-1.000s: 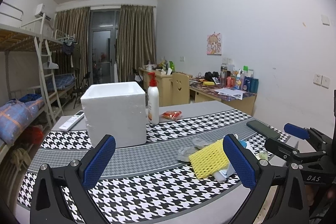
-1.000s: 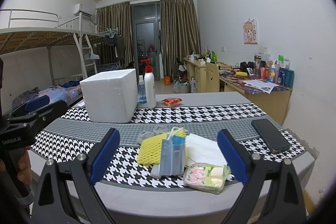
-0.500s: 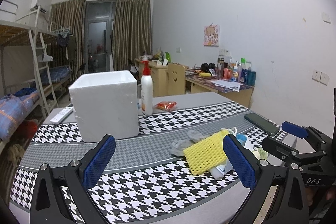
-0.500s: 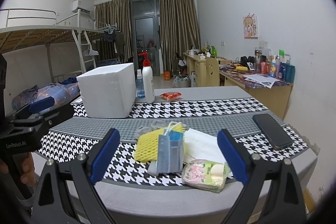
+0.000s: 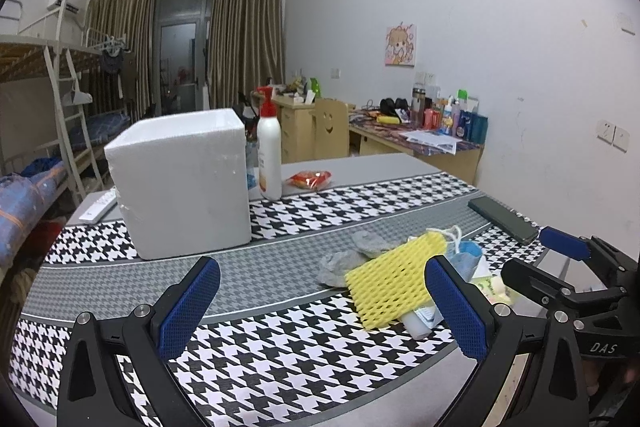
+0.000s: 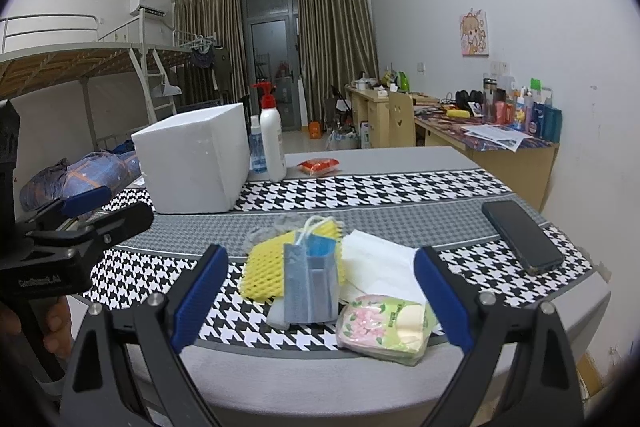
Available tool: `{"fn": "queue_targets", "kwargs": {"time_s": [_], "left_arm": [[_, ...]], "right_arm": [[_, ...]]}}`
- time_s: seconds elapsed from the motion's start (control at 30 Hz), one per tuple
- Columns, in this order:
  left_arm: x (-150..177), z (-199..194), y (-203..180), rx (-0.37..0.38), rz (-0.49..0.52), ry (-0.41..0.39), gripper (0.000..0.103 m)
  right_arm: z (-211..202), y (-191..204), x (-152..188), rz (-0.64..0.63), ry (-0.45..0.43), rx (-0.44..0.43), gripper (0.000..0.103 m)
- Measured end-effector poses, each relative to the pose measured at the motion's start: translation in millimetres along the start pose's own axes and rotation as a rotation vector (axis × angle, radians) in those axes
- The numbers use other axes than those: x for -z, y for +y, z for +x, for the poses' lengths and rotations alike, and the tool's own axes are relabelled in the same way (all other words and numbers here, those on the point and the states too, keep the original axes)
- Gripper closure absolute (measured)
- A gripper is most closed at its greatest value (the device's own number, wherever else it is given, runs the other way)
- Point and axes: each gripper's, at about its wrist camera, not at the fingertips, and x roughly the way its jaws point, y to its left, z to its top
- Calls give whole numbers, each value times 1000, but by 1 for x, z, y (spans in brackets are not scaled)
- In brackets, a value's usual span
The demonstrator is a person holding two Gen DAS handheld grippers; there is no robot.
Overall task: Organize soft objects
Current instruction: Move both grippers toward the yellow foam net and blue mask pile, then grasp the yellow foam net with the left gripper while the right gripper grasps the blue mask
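Both the left gripper [image 5: 320, 307] and right gripper [image 6: 320, 291] hung wide apart and empty at the bottom of frame, with the soft pile, yellow foam net [image 6: 266, 271] and face mask [image 6: 310, 283], sitting mid-frame on the table [image 6: 400, 223].

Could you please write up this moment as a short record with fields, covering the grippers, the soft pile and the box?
left gripper: jaws open, empty, above the table
right gripper: jaws open, empty, facing the pile
soft pile: yellow foam net, blue face mask, white tissue, tissue pack, grey cloth
foam box: white, behind the pile
nearby: phone, pump bottle
progress: nothing grasped yet
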Motion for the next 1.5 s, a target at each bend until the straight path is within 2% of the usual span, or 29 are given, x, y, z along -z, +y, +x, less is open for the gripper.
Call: {"fn": "queue_targets", "kwargs": {"time_s": [0.67, 0.97, 1.07, 1.13, 1.33, 1.43, 1.5], "left_arm": [[4, 45, 0, 4, 12, 92, 1], [8, 58, 2, 14, 7, 121, 1], [8, 61, 1, 20, 5, 126, 1], [9, 62, -1, 32, 8, 131, 1], [11, 70, -11, 66, 26, 152, 1], [11, 74, -17, 91, 38, 164, 1], [12, 77, -20, 116, 35, 178, 1]], "right_arm": [[37, -9, 7, 39, 109, -6, 7], [50, -6, 8, 33, 129, -25, 7], [56, -6, 8, 35, 142, -38, 16], [59, -7, 10, 37, 151, -45, 27], [63, -6, 15, 29, 188, -78, 48], [61, -6, 18, 23, 192, -89, 54], [60, -8, 19, 25, 195, -90, 55]]}}
